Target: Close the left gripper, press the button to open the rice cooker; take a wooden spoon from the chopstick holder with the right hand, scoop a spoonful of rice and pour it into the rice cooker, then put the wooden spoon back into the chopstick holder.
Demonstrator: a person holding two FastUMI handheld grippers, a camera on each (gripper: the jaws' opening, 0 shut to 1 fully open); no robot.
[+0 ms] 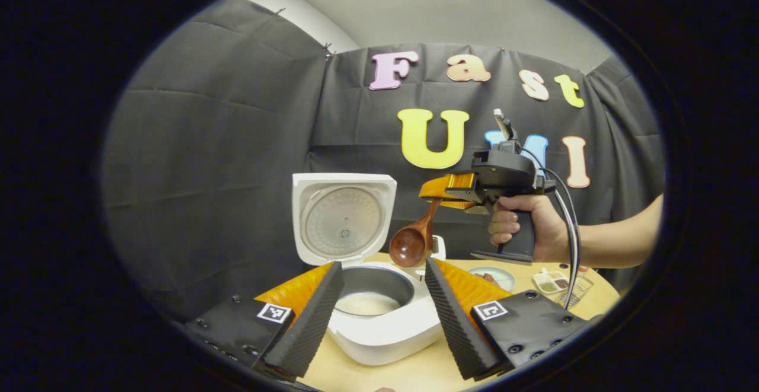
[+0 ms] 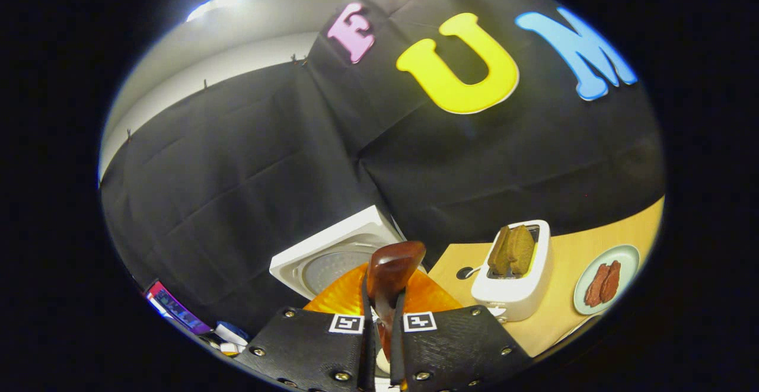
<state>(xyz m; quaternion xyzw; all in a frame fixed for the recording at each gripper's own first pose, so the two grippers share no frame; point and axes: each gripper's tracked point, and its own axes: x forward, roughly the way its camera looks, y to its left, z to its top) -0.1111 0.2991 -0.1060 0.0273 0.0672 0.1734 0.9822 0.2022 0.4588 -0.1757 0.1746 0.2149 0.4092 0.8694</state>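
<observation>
The right hand-held gripper (image 1: 453, 193), pinching the wooden spoon (image 1: 413, 239) above the open rice cooker (image 1: 379, 315), could tip rice onto the counter (image 1: 415, 371) if it drifts sideways, while the left hand-held gripper (image 1: 379, 315) sits spread wide.

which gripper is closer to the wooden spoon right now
Right. The right gripper is clamped on the wooden spoon above the rice cooker; the left gripper sits open, lower, fingers apart from it.

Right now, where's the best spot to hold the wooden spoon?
By its thin handle, near the top end, as the right tongs do now, closing on its two sides. The wooden spoon hangs bowl-down over the open rice cooker; the round bowl would probably slip.
</observation>
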